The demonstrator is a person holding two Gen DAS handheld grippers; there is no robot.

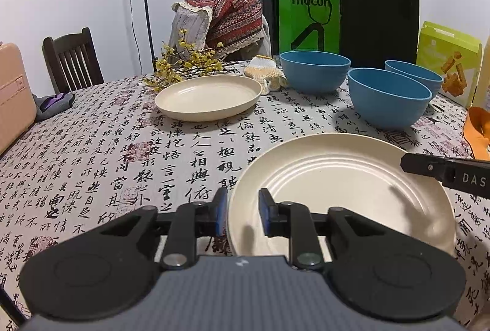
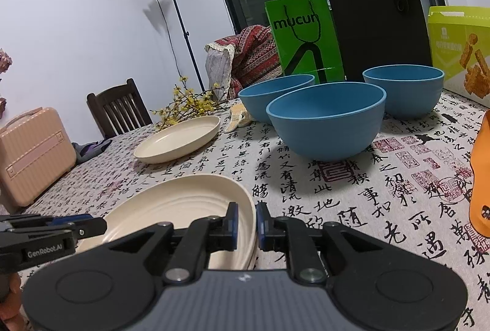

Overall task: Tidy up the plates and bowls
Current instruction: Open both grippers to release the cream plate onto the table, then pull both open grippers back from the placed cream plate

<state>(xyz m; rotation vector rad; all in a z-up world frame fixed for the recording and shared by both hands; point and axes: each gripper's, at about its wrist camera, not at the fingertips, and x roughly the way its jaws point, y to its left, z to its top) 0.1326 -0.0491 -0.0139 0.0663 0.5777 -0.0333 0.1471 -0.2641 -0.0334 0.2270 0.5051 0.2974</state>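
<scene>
plates first: we see a cream near plate [image 1: 340,196] lying on the table [image 1: 101,153], whose cloth is printed with black calligraphy, and it seems to rest on another plate beneath it, judging by the doubled edge in the right wrist view. our left gripper [image 1: 243,216] straddles its left rim, one blue pad outside and one over the plate, jaws narrow with a gap at the rim, so we do not see them pressing. our right gripper [image 2: 246,226] straddles the opposite rim the same way, jaws narrow, a slim gap showing on each side of the edge.

farther back on the left sits a second cream plate [image 1: 208,96], well apart from the near one. three blue bowls stand upright behind: the closest bowl [image 1: 389,98], a left bowl [image 1: 315,70] and a far right bowl [image 1: 416,76], clustered near one another. yellow flower sprigs [image 1: 183,64] lie just beyond the far plate, and a green paper bag [image 1: 309,15] stands behind the bowls.
</scene>
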